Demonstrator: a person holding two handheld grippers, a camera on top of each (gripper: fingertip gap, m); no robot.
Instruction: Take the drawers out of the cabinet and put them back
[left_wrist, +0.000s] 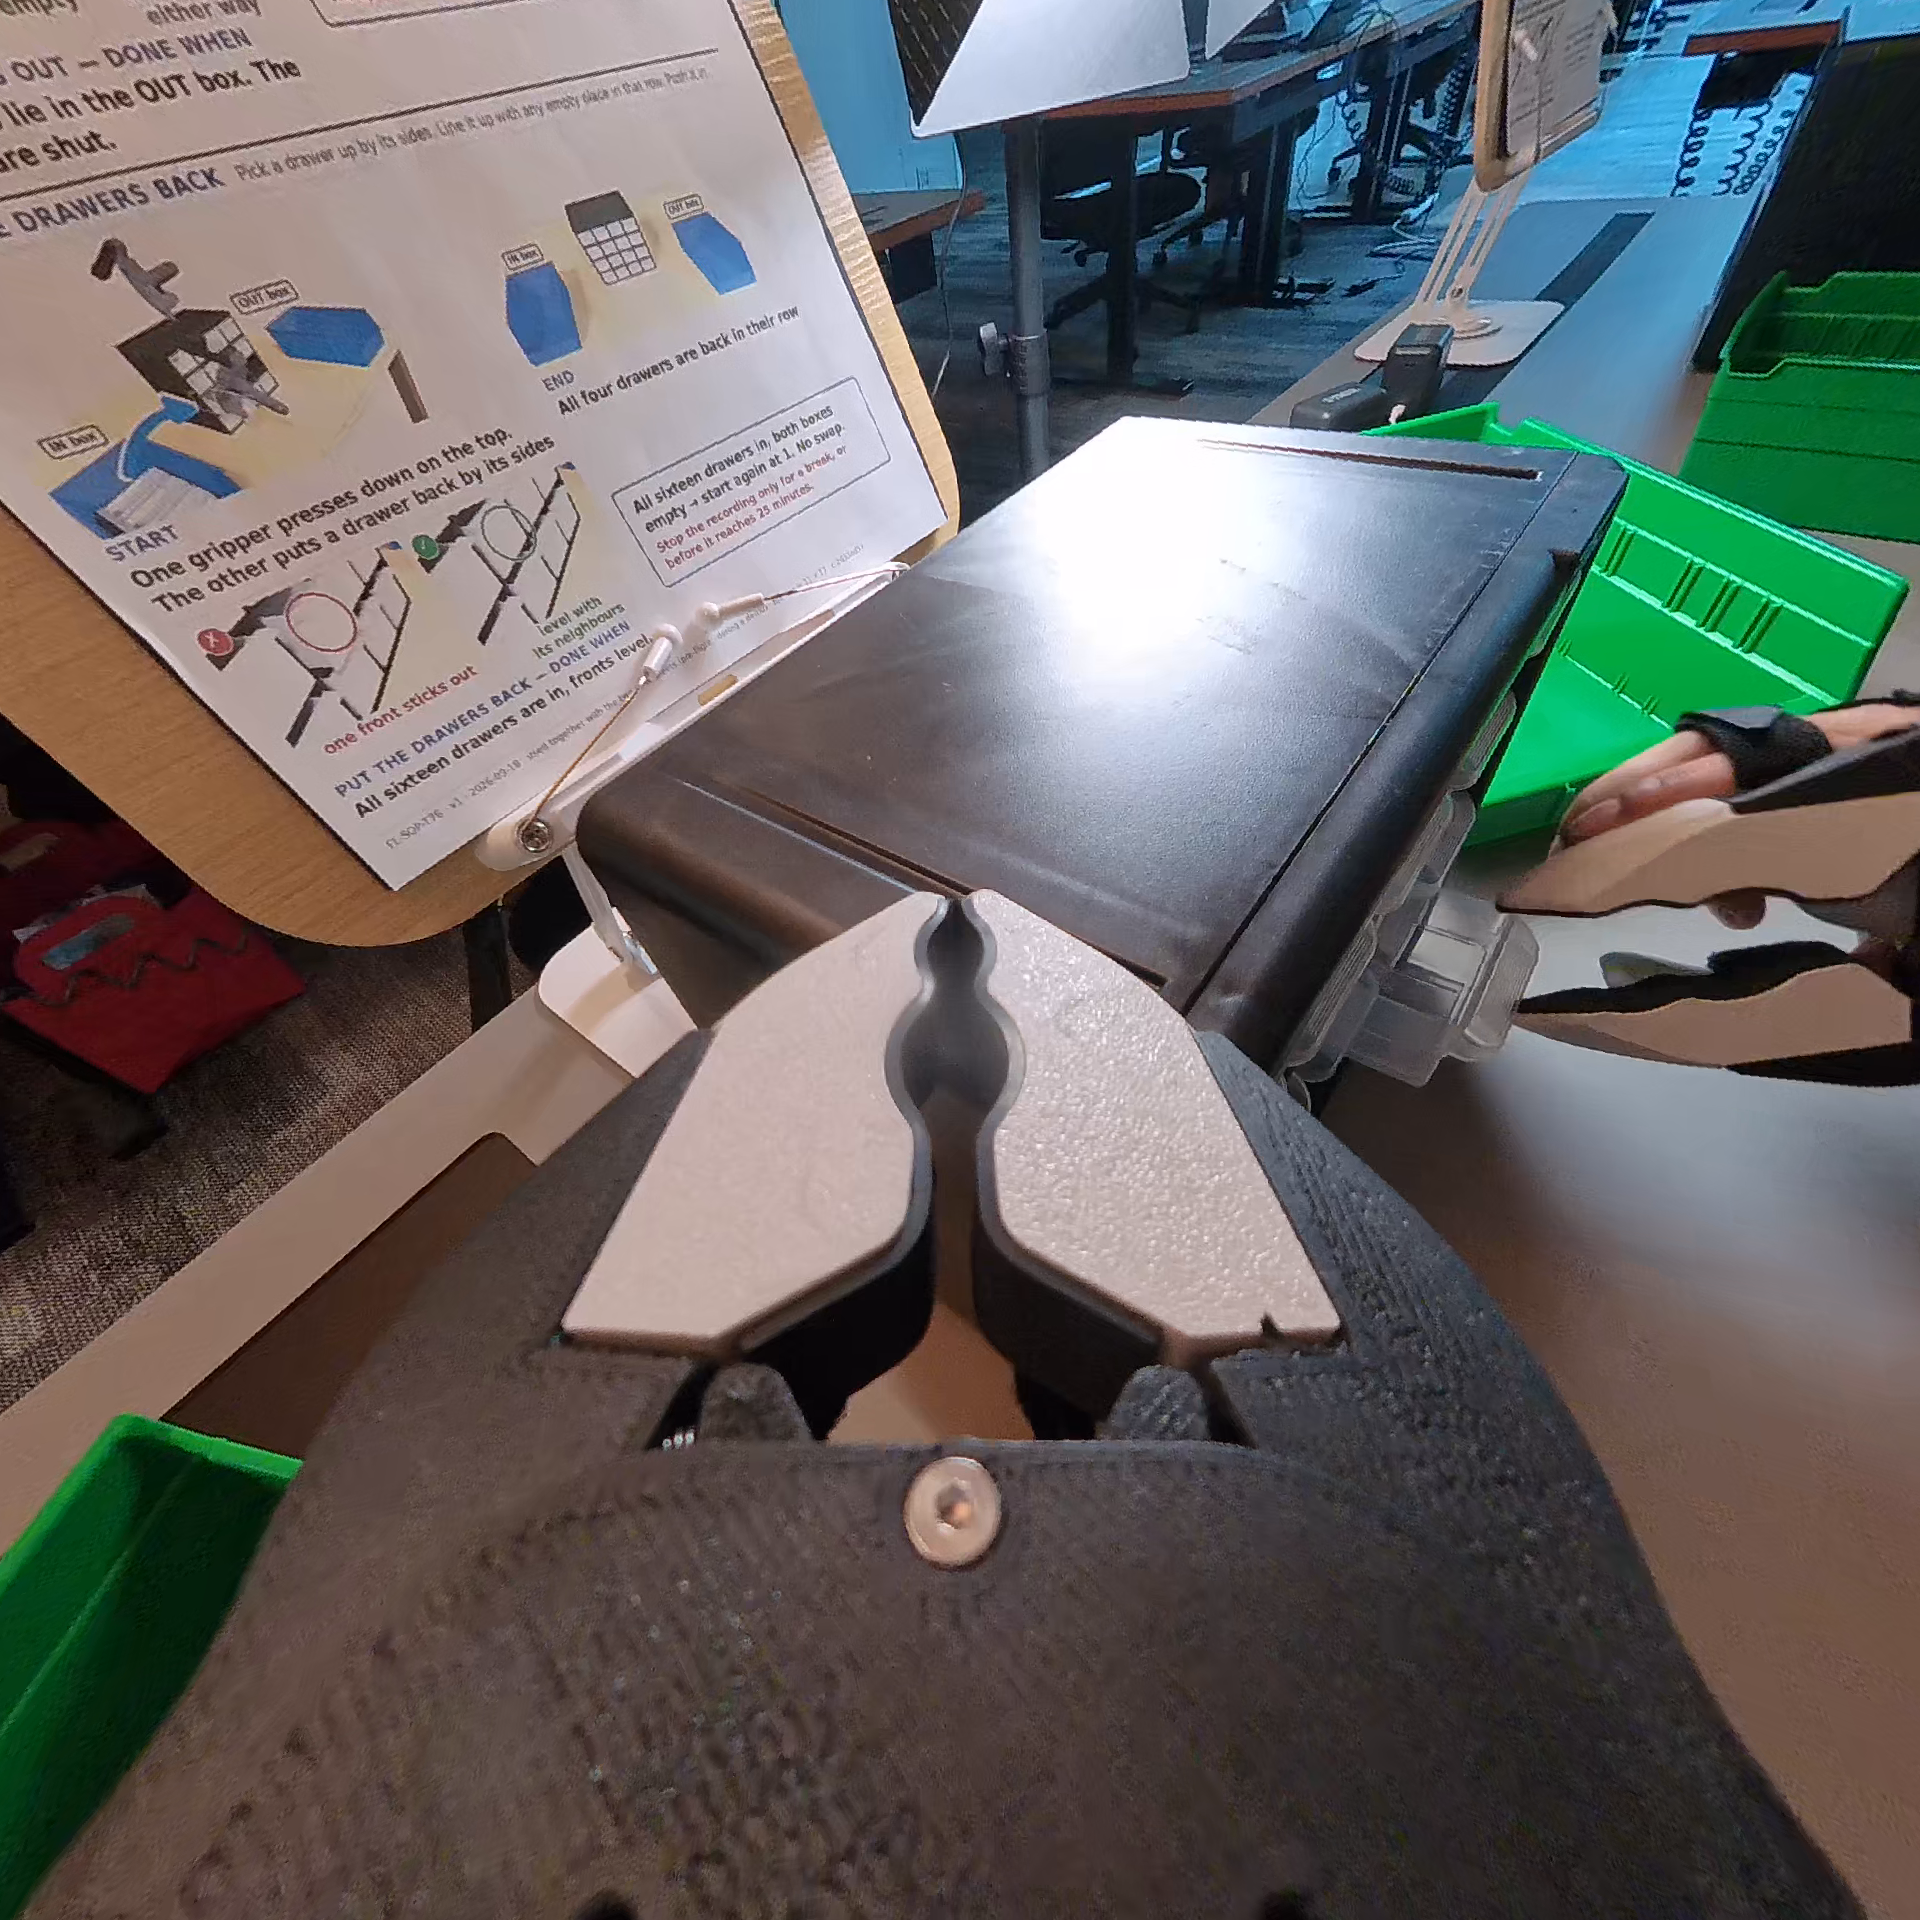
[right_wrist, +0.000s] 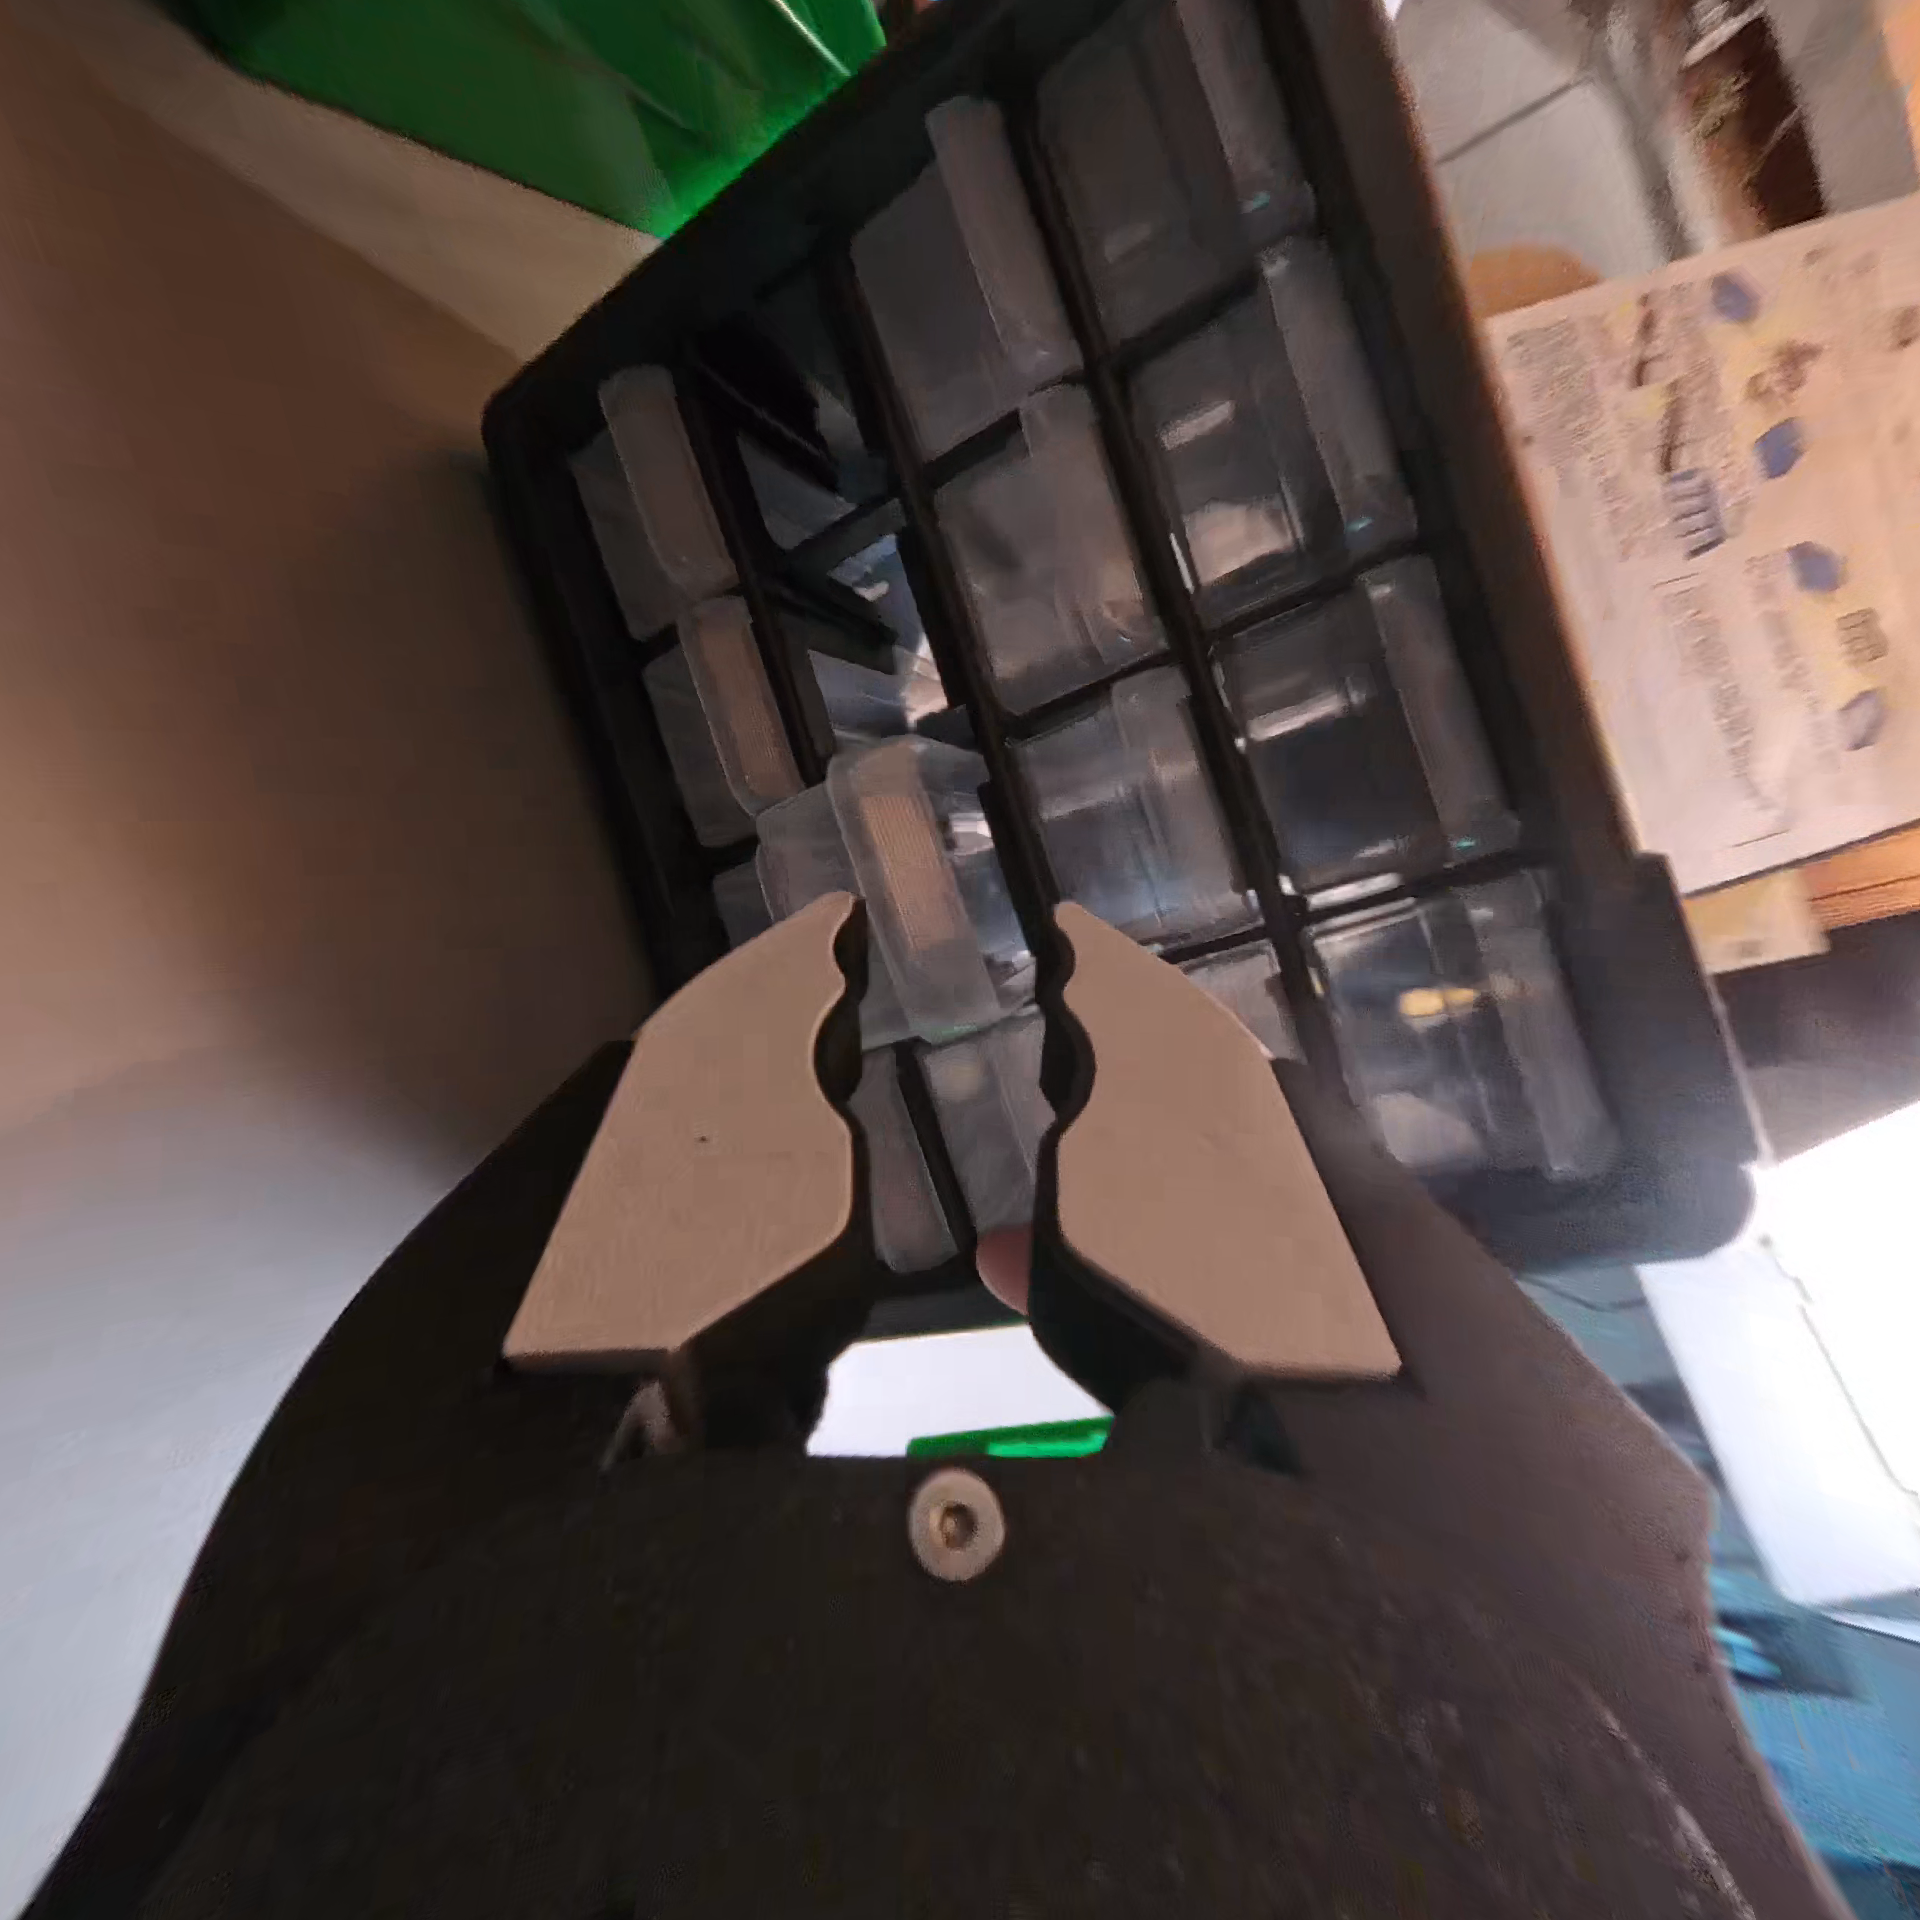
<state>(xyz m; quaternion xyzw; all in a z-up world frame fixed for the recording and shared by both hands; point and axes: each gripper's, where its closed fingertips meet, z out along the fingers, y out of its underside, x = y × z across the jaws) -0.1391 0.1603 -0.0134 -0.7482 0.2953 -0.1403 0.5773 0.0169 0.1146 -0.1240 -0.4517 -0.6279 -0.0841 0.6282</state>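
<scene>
A black cabinet (left_wrist: 1143, 675) with clear drawers stands on the table. My left gripper (left_wrist: 954, 912) is shut and empty, its tips at the near edge of the cabinet's top. My right gripper (right_wrist: 956, 914) is closed on a clear drawer (right_wrist: 904, 904) that sticks partway out of the cabinet front (right_wrist: 1558, 727). In the left wrist view this drawer (left_wrist: 1455, 977) shows between the right gripper's fingers (left_wrist: 1662, 873). Two slots (right_wrist: 810, 540) in the drawer's row are empty; the other slots hold drawers.
A green bin (left_wrist: 1714, 623) lies behind the cabinet, stacked green bins (left_wrist: 1818, 395) stand farther back, and another green bin (left_wrist: 104, 1610) is at the near left. An instruction sheet on a wooden board (left_wrist: 416, 364) stands left of the cabinet. A hand (left_wrist: 1662, 790) holds the right gripper.
</scene>
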